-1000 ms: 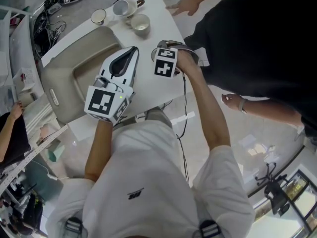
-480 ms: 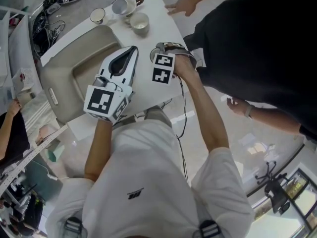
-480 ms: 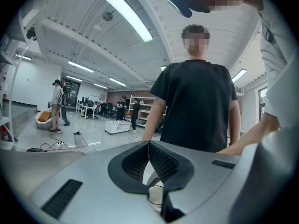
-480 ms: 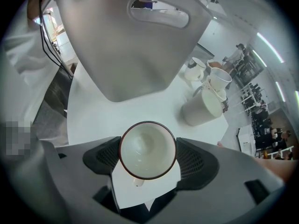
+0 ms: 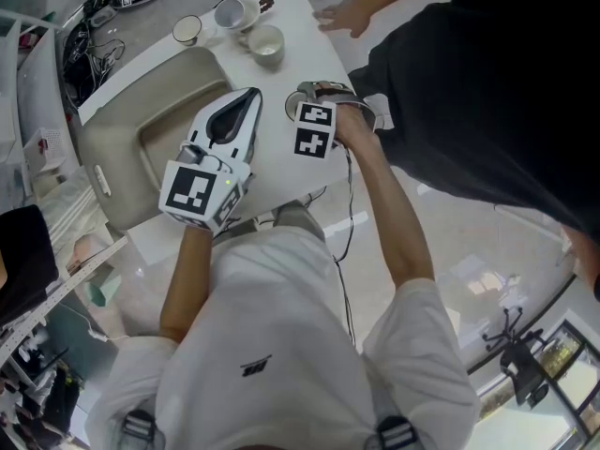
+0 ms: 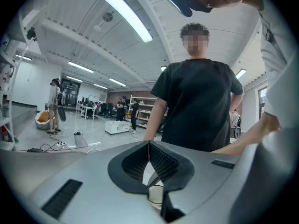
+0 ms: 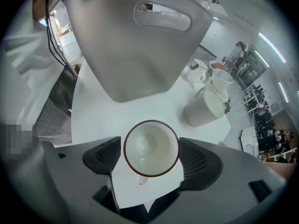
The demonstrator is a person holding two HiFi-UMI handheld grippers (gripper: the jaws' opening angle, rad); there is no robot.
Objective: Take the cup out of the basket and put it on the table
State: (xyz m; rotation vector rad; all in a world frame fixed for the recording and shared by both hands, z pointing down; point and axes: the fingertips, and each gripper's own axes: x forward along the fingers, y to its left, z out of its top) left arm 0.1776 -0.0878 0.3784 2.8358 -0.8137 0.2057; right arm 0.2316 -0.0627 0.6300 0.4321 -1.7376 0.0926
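Observation:
A white cup (image 7: 151,148) with a dark rim sits between the pads of my right gripper (image 7: 152,155), which is shut on it, mouth towards the camera. It is over the white table (image 7: 103,113); I cannot tell whether it touches. In the head view the cup's rim (image 5: 292,106) peeks out beside the right gripper (image 5: 305,101), just right of the basket. The grey basket (image 5: 122,148) lies on the table's left; its wall with a handle slot (image 7: 140,45) fills the right gripper view's top. My left gripper (image 5: 254,93) hangs over the basket's right edge, shut and empty (image 6: 148,146).
Three more white cups (image 5: 265,45) (image 5: 232,12) (image 5: 187,30) stand at the table's far end, also in the right gripper view (image 7: 203,108). A person in black (image 5: 469,92) stands close at the right, one hand (image 5: 342,15) on the table's edge. Cables (image 5: 94,17) lie beyond the basket.
The right gripper with the cup has shifted slightly toward me. The left gripper has stayed put. The bystander's forearm at the right has left the view.

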